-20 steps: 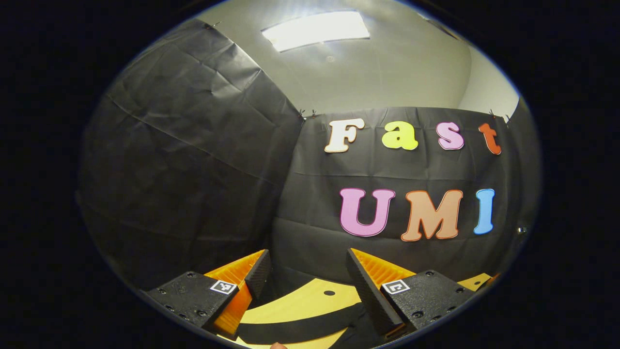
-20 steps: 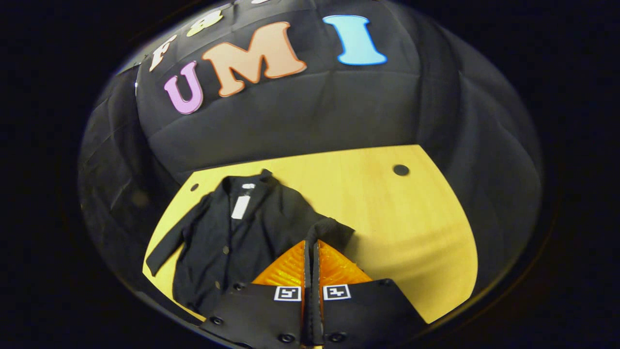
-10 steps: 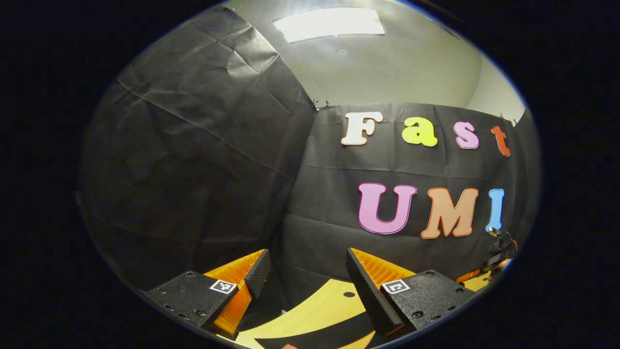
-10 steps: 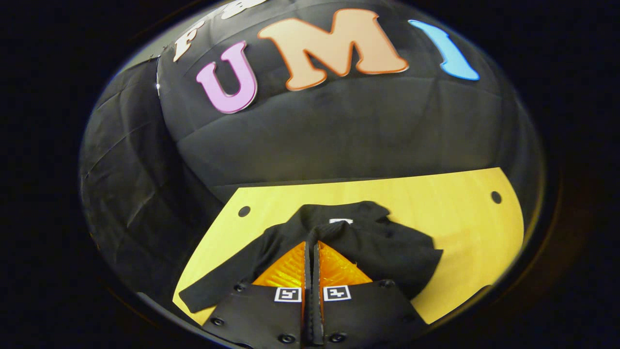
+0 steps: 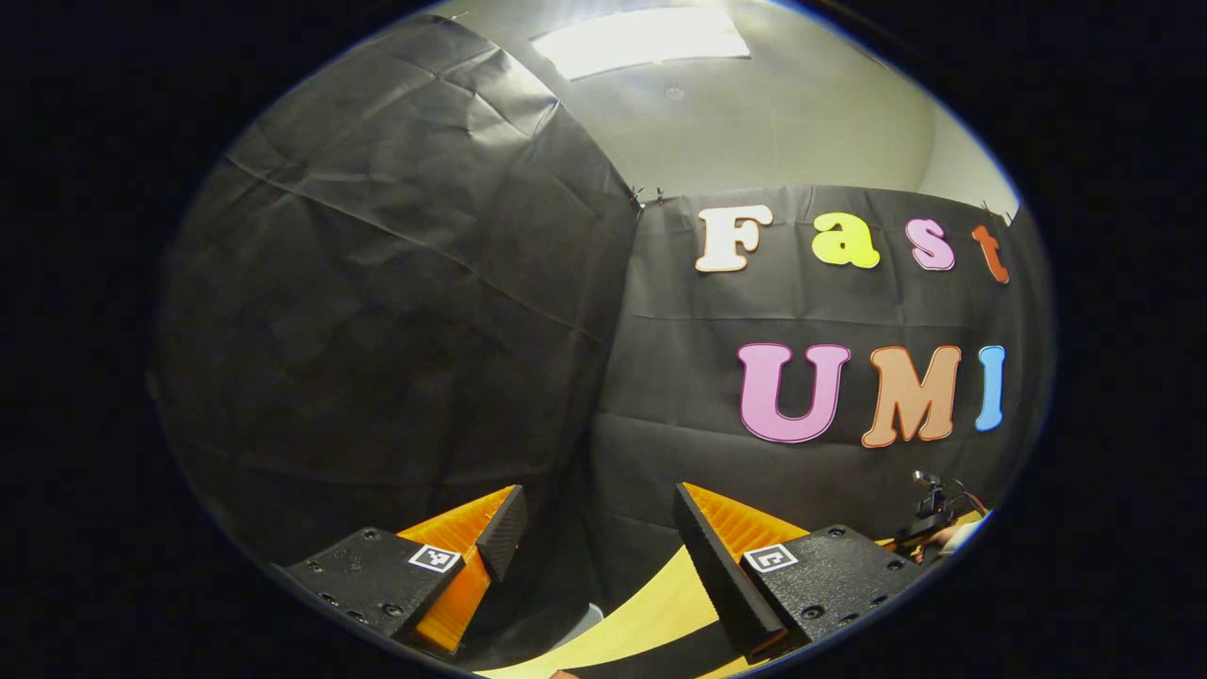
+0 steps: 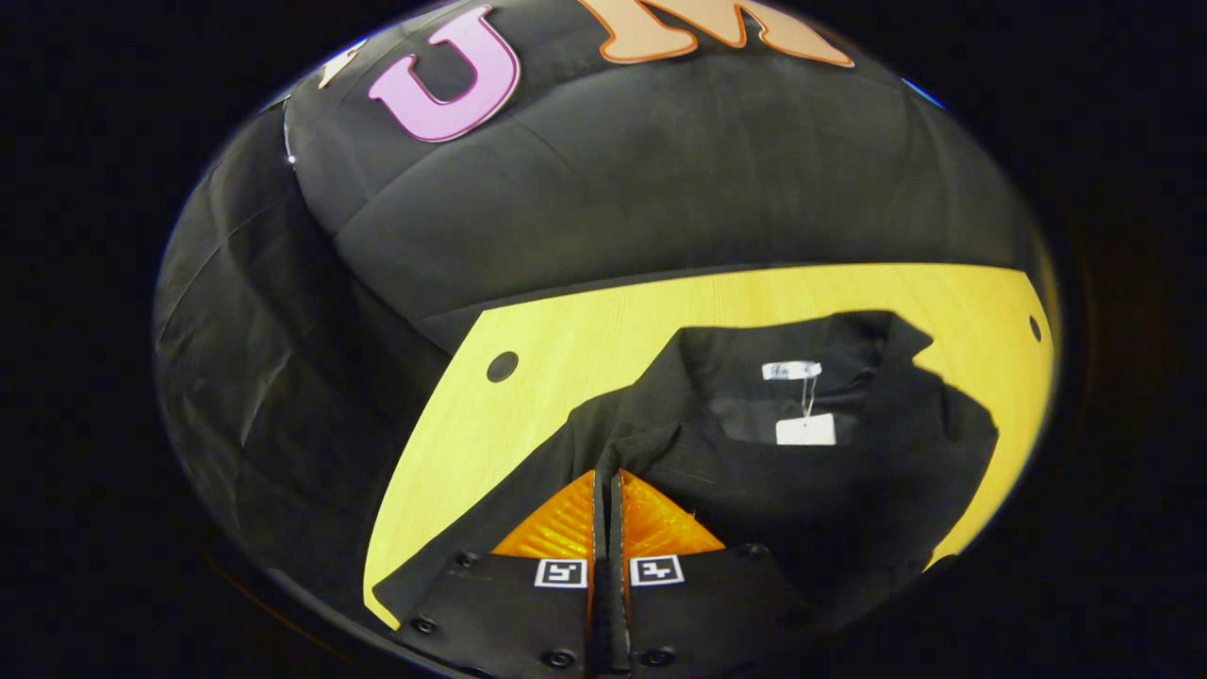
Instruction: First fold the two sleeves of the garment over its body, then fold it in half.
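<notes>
A black jacket (image 6: pixel 830 490) lies on the yellow table (image 6: pixel 566 349), collar to the far side, with a white hang tag (image 6: pixel 804 429) at the neck. In the right gripper view my right gripper (image 6: pixel 608 479) is shut, pinching the cuff of one sleeve and holding it above the jacket's body near the collar. The other sleeve (image 6: pixel 462 552) stretches out flat toward the lower left. In the left gripper view my left gripper (image 5: pixel 594 509) stands open and holds nothing, raised and aimed at the booth wall. A strip of table (image 5: pixel 651 608) shows below it.
The table has a round cable hole (image 6: pixel 502 366) near its far left corner and another (image 6: pixel 1034 327) at the right. Black cloth walls close in behind and to the left. The other gripper (image 5: pixel 932 505) and a hand (image 5: pixel 960 538) show at the far right of the left gripper view.
My right gripper has carried the sleeve cuff across the jacket toward the collar, and the jacket now sits nearer and to the right. The left gripper has turned leftward, staying open.
</notes>
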### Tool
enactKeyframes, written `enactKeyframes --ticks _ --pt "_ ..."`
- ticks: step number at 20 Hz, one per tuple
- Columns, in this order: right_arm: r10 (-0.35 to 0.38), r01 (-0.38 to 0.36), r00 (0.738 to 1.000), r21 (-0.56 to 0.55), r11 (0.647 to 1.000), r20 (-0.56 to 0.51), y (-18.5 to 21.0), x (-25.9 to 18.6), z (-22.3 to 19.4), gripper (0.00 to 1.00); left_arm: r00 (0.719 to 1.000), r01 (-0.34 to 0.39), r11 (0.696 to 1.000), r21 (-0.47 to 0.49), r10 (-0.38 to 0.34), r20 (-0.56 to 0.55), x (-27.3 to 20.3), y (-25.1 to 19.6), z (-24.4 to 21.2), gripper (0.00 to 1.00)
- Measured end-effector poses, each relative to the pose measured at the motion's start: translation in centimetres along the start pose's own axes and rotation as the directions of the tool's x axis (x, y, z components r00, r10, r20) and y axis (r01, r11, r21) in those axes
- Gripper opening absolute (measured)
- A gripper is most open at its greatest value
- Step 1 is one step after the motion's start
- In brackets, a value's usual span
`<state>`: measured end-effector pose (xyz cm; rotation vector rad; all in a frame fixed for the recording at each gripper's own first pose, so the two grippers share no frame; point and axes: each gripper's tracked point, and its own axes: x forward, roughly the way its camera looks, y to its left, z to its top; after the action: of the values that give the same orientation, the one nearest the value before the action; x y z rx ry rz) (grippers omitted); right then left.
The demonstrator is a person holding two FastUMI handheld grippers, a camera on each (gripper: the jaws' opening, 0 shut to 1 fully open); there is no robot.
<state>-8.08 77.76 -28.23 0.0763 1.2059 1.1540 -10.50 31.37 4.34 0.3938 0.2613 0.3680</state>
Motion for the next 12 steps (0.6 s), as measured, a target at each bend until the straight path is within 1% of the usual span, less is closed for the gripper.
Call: enactKeyframes --ticks 1,2,3,5,6,7,9,12 --pt "0.044 -0.043 0.999 0.009 0.999 -0.007 0.6 0.0 -0.1 0.01 1.000 -0.001 1.000 0.000 0.001 -0.001 0.0 0.2 0.0 0.92" --pt "0.093 -0.093 0.996 0.020 0.995 -0.013 1.4 -0.3 -0.3 0.05 1.000 0.001 1.000 -0.001 -0.001 -0.001 0.2 0.1 -0.1 0.92" --pt "0.140 -0.140 0.990 0.029 0.990 -0.010 2.2 -0.6 -0.2 0.28 1.000 0.006 1.000 -0.003 -0.006 -0.001 0.2 -0.1 -0.3 0.92" --pt "0.162 -0.162 0.987 0.023 0.987 0.006 2.7 -1.4 -0.2 0.76 1.000 0.025 1.000 -0.005 -0.025 -0.003 0.3 -0.9 -0.5 0.92" --pt "0.148 -0.148 0.989 0.013 0.989 0.014 2.6 -1.1 -0.2 1.00 0.999 0.036 0.999 -0.004 -0.036 -0.003 0.4 -1.4 -0.6 0.92" --pt "0.141 -0.141 0.990 0.007 0.990 0.023 2.4 -1.5 0.0 0.98 0.999 0.046 0.999 -0.003 -0.046 -0.004 0.5 -1.8 -0.7 0.92" --pt "0.145 -0.145 0.989 0.011 0.989 0.042 2.3 -1.5 0.1 0.98 0.998 0.059 0.998 -0.001 -0.059 -0.010 0.4 -2.3 -1.2 0.92" --pt "0.158 -0.162 0.982 0.027 0.986 0.105 1.3 -4.0 0.8 0.99 0.997 0.067 0.998 0.000 -0.067 -0.040 0.5 -2.9 -2.9 0.92"
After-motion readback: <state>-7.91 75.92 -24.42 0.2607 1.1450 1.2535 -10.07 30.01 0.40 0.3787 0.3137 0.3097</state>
